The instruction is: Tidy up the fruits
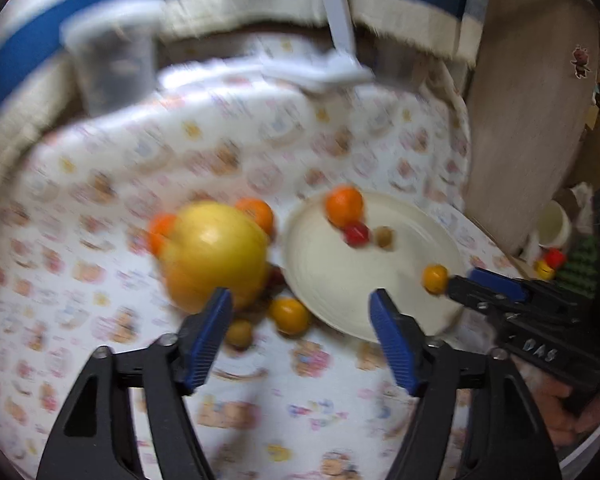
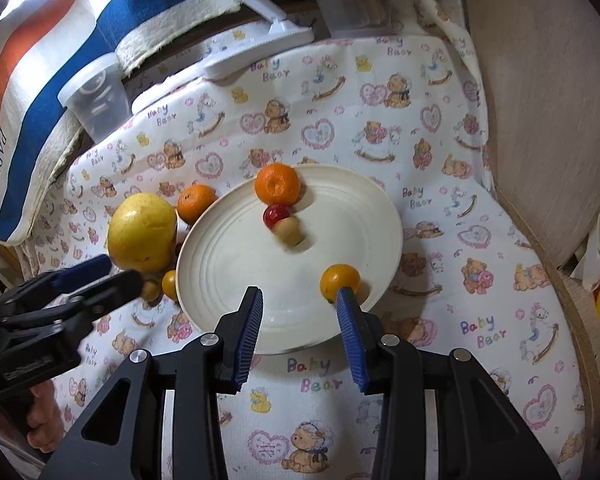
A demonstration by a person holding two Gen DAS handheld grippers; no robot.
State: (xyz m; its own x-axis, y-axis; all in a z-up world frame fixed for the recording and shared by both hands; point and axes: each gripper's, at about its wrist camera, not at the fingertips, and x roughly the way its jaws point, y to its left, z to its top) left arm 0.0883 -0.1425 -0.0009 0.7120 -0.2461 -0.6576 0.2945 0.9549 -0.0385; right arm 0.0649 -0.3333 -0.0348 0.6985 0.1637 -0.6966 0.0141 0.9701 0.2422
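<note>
Cream ridged plate (image 2: 228, 264) sits on bear-print cloth over tabletop (image 2: 440, 216), likely as collection dish. On it: dimpled mandarin (image 2: 277, 184), glossy red cherry tomato (image 2: 277, 216), matte tan round fruit (image 2: 290, 232), smooth orange tomato (image 2: 339, 280) near rim. Off plate, left: big waxy yellow fruit (image 2: 142, 232), second mandarin (image 2: 196, 202), small yellow fruit (image 2: 169, 283). Right tongs (image 2: 298, 300) wide, empty, one pad beside orange tomato. Left tongs (image 1: 302, 300) wide, empty, over pile beside plate; view blurred.
</note>
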